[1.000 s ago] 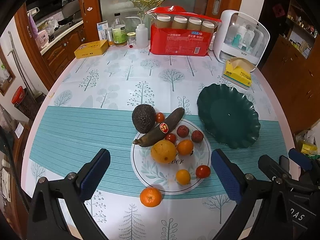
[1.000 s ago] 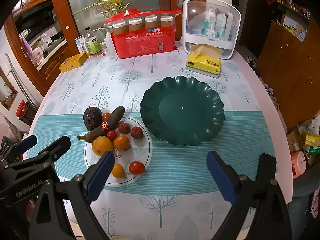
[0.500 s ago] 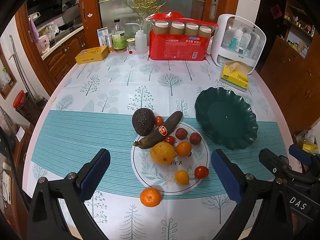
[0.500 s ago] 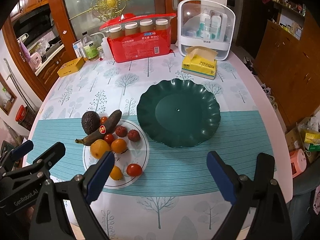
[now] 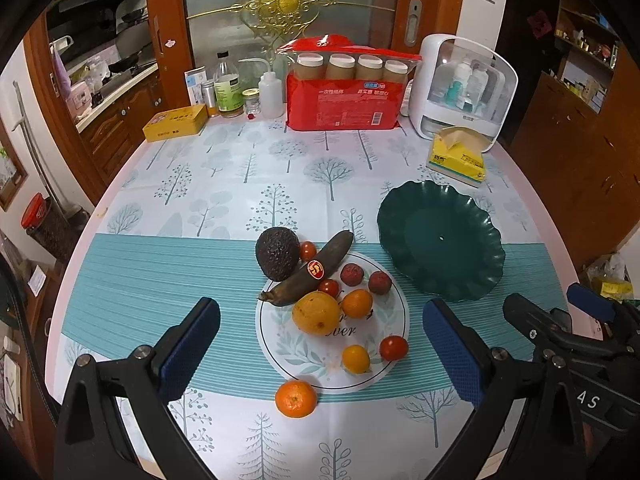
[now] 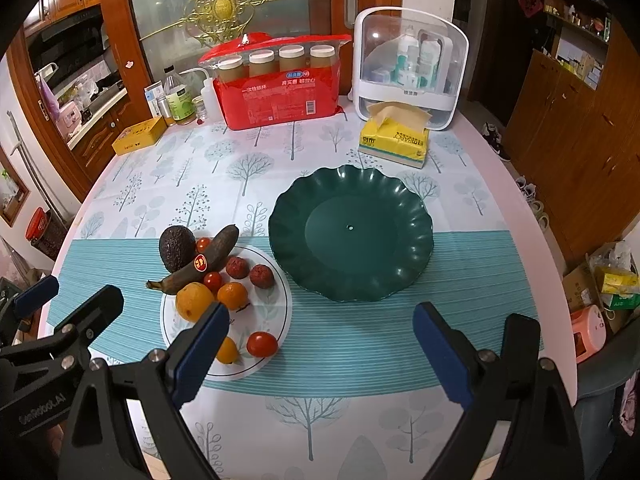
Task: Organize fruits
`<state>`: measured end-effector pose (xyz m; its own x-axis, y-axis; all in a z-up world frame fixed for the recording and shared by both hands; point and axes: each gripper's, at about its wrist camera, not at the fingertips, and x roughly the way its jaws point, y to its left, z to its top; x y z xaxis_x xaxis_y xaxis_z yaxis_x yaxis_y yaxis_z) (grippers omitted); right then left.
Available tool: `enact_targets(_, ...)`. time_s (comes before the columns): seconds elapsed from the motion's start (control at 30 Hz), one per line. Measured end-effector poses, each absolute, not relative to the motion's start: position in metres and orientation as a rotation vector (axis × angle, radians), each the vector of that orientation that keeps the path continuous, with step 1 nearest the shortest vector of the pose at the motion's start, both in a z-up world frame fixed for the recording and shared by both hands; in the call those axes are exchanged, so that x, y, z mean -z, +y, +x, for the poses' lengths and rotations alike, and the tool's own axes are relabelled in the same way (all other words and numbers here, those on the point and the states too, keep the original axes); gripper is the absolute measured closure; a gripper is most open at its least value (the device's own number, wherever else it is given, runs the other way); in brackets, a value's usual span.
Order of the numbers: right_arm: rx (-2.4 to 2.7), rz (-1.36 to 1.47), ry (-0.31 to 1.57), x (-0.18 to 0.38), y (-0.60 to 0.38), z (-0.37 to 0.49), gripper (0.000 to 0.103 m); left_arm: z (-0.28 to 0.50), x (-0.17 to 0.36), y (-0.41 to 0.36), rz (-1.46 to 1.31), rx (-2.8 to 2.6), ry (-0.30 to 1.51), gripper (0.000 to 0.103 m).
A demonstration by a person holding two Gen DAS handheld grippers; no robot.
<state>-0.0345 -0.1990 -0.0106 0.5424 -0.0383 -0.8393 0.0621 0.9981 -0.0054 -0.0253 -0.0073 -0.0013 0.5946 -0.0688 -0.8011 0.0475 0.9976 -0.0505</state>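
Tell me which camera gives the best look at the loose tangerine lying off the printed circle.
The left wrist view. There the tangerine sits whole and unobstructed on the tablecloth, just below the printed circle, between the open left gripper fingers. In the right wrist view it cannot be made out; gripper parts cover that corner.

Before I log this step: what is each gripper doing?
Left gripper: open, holding nothing.
Right gripper: open, holding nothing.

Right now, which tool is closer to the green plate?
Right. The right tool hovers just before the green plate; the left tool hangs over the fruit beside it.
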Motion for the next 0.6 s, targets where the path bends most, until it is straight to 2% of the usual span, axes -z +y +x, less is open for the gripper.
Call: enact_targets(0.6,0.048,0.034,0.993,0.0106,-0.2007,-0.0295,0.009,-0.025,0.0005,-0.0043,-0.017,0.059,0.927,0.002)
